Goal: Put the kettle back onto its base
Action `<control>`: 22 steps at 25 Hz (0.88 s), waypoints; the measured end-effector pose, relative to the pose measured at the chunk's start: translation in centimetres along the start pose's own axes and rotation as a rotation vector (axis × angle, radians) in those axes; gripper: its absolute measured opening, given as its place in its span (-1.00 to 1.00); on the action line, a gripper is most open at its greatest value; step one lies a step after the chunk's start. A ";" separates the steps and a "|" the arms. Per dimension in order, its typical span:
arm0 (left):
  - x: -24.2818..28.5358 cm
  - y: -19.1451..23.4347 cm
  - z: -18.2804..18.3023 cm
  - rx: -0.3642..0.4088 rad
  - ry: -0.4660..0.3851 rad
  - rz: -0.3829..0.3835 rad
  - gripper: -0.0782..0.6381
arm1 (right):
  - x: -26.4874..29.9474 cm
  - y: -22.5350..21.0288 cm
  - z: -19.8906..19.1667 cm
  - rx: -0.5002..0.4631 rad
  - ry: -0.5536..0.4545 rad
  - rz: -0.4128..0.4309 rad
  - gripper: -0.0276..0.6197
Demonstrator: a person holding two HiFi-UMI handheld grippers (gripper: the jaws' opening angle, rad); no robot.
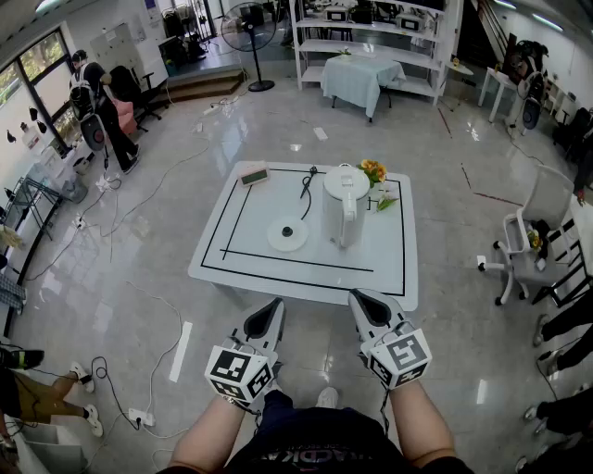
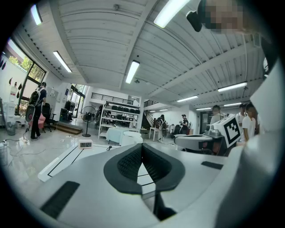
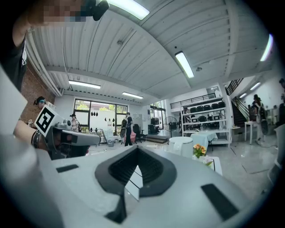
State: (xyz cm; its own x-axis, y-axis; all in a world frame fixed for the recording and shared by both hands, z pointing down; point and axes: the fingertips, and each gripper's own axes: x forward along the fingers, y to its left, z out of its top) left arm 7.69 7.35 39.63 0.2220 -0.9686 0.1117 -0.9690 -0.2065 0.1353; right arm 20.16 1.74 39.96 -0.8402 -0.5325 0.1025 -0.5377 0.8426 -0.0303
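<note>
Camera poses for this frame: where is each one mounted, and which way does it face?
Head view: on the person's head, looking steeply down at the table with kettle and base; forearms, left gripper and right gripper show at the bottom.
Left gripper view: rides the left gripper, faces roughly level along its shut jaws toward the table; right gripper shows at right.
Right gripper view: rides the right gripper, same heading, jaws shut; left gripper shows at left.
Shared: all three see the kettle.

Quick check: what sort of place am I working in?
Probably a lab or workshop hall: a low white table on glossy floor, white storage shelving at the back, a pedestal fan.
</note>
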 end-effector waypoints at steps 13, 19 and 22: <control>0.8 3.6 0.9 -0.001 -0.013 0.003 -0.59 | 3.2 0.5 1.3 0.011 -0.050 0.001 -0.91; 1.9 6.2 1.3 0.050 -0.001 -0.028 0.22 | 6.2 -0.2 1.8 0.035 -0.067 -0.070 -0.14; 2.4 7.8 1.6 0.046 -0.002 -0.053 0.23 | 7.8 -0.7 1.9 0.045 -0.059 -0.099 -0.14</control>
State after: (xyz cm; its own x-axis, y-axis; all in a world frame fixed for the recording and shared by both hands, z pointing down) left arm 0.48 3.18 39.43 0.2729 -0.9565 0.1033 -0.9599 -0.2635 0.0957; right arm 13.79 -3.16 38.90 -0.7846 -0.6181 0.0487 -0.6200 0.7817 -0.0676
